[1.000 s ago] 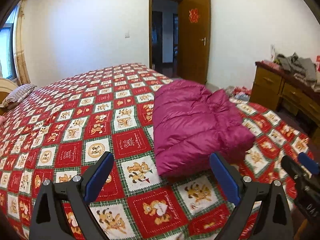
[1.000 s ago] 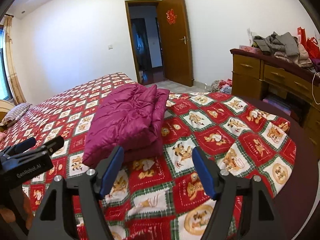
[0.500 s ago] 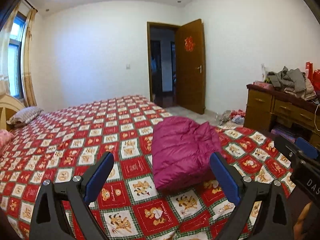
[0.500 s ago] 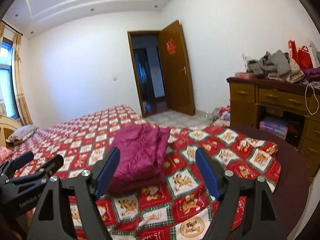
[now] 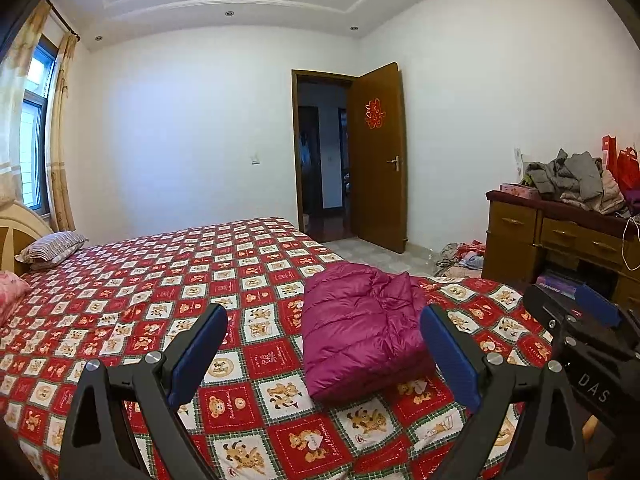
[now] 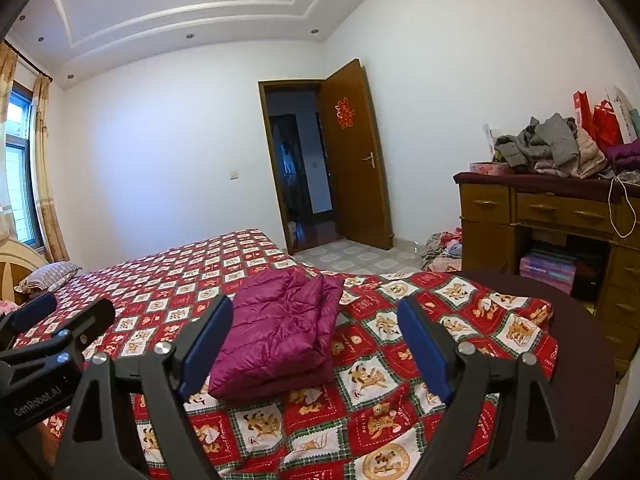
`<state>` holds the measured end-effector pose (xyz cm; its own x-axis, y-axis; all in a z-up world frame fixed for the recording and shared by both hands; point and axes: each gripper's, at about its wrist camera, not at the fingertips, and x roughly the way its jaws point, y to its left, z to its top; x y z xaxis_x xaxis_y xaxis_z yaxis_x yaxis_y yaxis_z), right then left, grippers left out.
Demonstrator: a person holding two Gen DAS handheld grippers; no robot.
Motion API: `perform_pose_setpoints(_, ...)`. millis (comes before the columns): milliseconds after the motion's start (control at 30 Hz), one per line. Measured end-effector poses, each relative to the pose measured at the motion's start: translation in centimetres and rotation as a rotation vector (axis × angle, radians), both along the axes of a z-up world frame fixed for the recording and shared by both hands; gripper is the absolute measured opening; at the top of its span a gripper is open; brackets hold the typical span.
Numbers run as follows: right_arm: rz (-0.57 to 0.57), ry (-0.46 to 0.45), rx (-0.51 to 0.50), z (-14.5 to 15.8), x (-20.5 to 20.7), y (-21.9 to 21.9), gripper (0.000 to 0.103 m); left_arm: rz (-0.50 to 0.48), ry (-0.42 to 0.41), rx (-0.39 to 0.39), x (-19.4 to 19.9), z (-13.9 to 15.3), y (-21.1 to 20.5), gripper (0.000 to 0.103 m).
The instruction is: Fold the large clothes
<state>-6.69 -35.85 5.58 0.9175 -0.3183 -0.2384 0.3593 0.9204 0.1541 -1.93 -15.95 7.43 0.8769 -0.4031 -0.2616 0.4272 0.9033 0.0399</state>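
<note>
Pillow: striped grey-brown cushion (image 5: 52,242) at the far left by the pale headboard, clear of the work.
Left gripper (image 5: 322,354): blue-padded black tongs spread wide, nothing between the pads, held above the bedspread and short of the garment.
Bedspread: red, white and green patchwork quilt with bear squares (image 5: 168,280), mostly flat, rumpled near the right corner in the right wrist view.
Task's thing: magenta quilted puffer jacket (image 5: 360,328), folded into a thick rectangular bundle, lying on the bedspread near the foot-end corner, in front of both tools and touched by neither.
Right gripper (image 6: 316,346): blue-padded black tongs, just been opening, now wide apart, empty, clear of the jacket.
Done, by judgement: this jacket looks finished; layers stacked, edges fairly square, hands off.
Left, by judgement: heap of grey and beige clothes (image 6: 548,148) on the brown wooden dresser (image 6: 532,216) may be next; more crumpled cloth on the floor by the door.
Hidden: jacket's sleeves, hood and zip tucked inside the fold; underside out of sight.
Cut off: person's hands behind both tools; dresser's right end past the frame edge.
Hard to make out: what garments make up the heaps; room beyond the open door too dark.
</note>
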Motion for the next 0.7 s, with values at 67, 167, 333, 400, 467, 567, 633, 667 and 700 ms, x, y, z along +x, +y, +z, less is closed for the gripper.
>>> perform_pose_setpoints(67,0.0,-0.003,-0.001,0.0,0.0,0.0,0.086,0.001,0.002,-0.003,0.0,0.0,0.0,0.097)
perform_pose_setpoints(167,-0.003,-0.009,-0.006,0.0,-0.2,0.3,0.087,0.011,0.001,-0.005,0.0,0.2,0.2,0.098)
perform_pose_setpoints(333,-0.007,-0.022,-0.013,0.2,-0.6,0.8,0.087,0.026,-0.004,-0.023,-0.1,0.6,0.7,0.098)
perform_pose_setpoints(400,-0.009,-0.028,-0.016,0.3,-0.7,1.0,0.087,0.031,-0.012,-0.026,-0.1,0.8,0.8,0.098)
perform_pose_setpoints(467,-0.011,-0.03,-0.02,0.4,-0.8,0.9,0.087,0.044,-0.025,-0.023,-0.2,0.9,0.9,0.098)
perform_pose_setpoints(567,-0.011,-0.028,-0.023,0.4,-0.8,1.0,0.087,0.087,-0.027,-0.011,0.0,1.0,1.0,0.098)
perform_pose_setpoints(633,-0.011,-0.026,-0.023,0.4,-0.8,1.1,0.087,0.109,-0.018,-0.004,0.3,1.1,1.0,0.098)
perform_pose_setpoints(667,-0.01,-0.026,-0.023,0.4,-0.8,1.1,0.087,0.111,-0.006,-0.002,0.5,1.1,1.0,0.098)
perform_pose_setpoints(700,-0.008,-0.024,-0.022,0.4,-0.8,1.1,0.087,0.111,0.004,-0.007,0.7,1.2,1.1,0.098)
